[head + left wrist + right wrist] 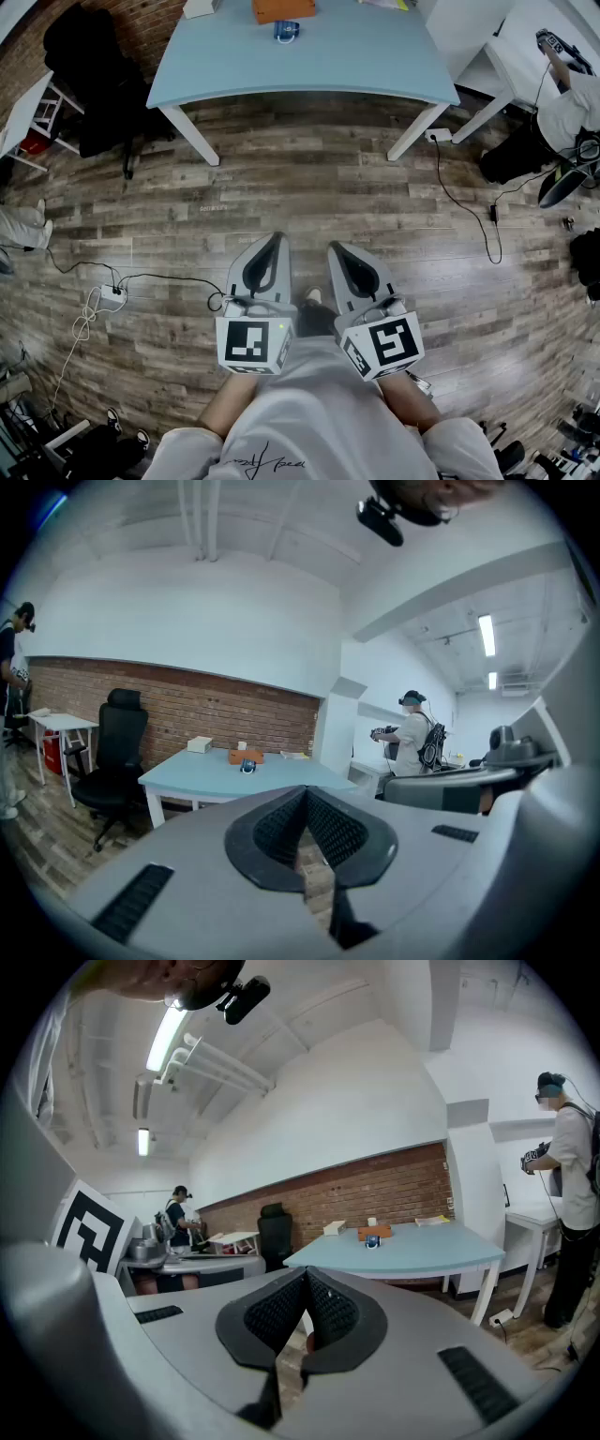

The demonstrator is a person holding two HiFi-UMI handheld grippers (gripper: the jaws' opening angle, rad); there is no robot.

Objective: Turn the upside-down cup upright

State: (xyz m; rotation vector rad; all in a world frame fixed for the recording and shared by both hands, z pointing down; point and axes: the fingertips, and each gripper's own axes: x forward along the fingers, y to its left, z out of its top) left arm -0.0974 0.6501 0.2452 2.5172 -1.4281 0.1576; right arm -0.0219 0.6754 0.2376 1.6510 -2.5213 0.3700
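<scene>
On far light-blue tabletop (375, 58), small blue cup (288, 31) sits just in front of flat orange box (283, 9). Cup too small for me to tell whether mouth faces up or down. Task not begun, I judge: cup untouched, well apart from both tools; approach, grasp and flip all left. Left tool (275, 240) clenched on nothing, jaws pressed together. Right tool (336, 249) likewise, empty. Both held low over wood-plank floor (309, 197). Tabletop's far edge cut off in head view; cup's rim hard to make out.
</scene>
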